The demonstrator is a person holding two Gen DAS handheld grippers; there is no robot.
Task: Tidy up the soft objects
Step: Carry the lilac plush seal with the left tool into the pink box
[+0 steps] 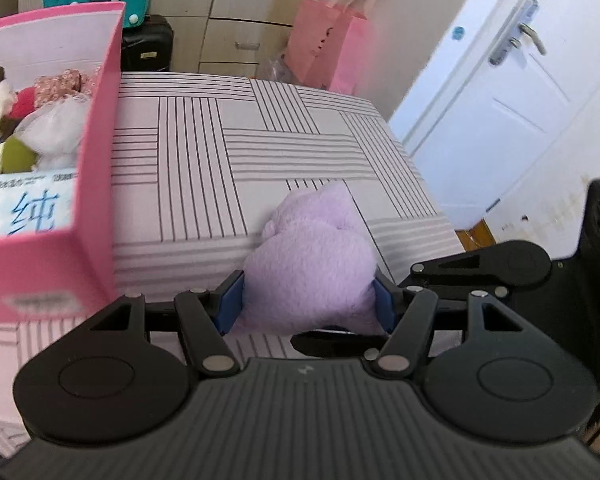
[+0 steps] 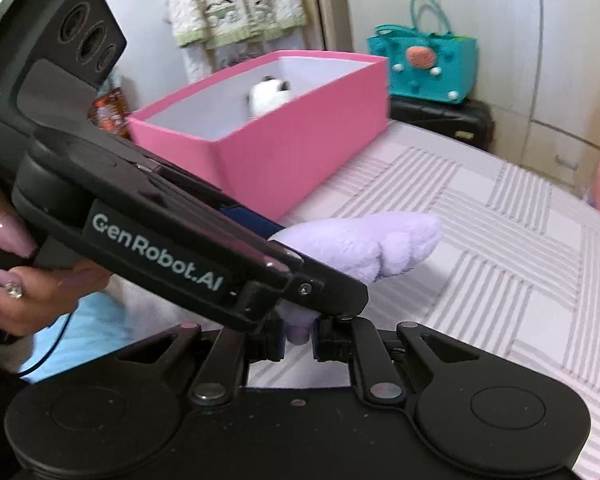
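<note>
Lilac plush toy (image 1: 316, 264), soft and fuzzy, held over the striped bedspread (image 1: 204, 148) by both my grippers.

My left gripper (image 1: 305, 306) has its blue pads closed across the toy's wide body, squeezing the pile inward; my right gripper (image 2: 299, 338) pinches a small lobe at its tail end, jaws nearly together, probably to stop it flopping. It looks pale purple, rounded, with bulging limbs pointing away. Judging by the open pink cardboard box (image 1: 100, 120) just to my left, already holding other stuffed things, that is where it belongs.
</note>
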